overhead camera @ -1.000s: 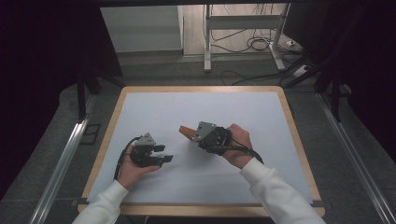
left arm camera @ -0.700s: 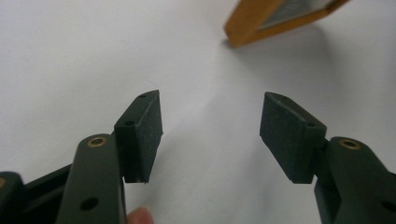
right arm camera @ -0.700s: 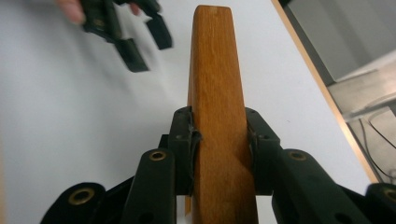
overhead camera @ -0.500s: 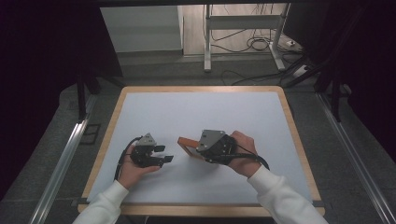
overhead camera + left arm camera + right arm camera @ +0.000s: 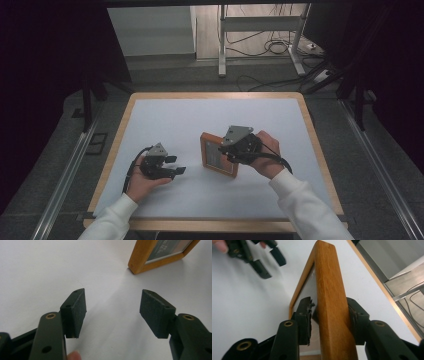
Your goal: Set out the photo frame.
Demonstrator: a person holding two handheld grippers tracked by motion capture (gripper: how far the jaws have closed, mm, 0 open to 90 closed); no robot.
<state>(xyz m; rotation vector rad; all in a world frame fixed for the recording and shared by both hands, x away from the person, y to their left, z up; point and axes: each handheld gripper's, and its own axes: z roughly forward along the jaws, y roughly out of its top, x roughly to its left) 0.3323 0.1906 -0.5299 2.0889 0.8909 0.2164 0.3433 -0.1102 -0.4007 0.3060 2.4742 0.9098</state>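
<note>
Open white table (image 5: 165, 120) from 9 to 12 o'clock of wooden picture frame (image 5: 217, 155); frame itself blocking at 2 o'clock of left gripper (image 5: 172, 165), near it.

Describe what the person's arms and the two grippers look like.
Both forearms wear white sleeves. The left gripper and right gripper are black, each topped by a grey three-cornered plate and trailing a black cable. Their jaws carry brass-ringed holes and dark rectangular pads.

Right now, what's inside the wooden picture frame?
The wooden picture frame holds a grey-green card with a paler band under glass. Its print is too small to read, and the right gripper covers the frame's near edge.
</note>
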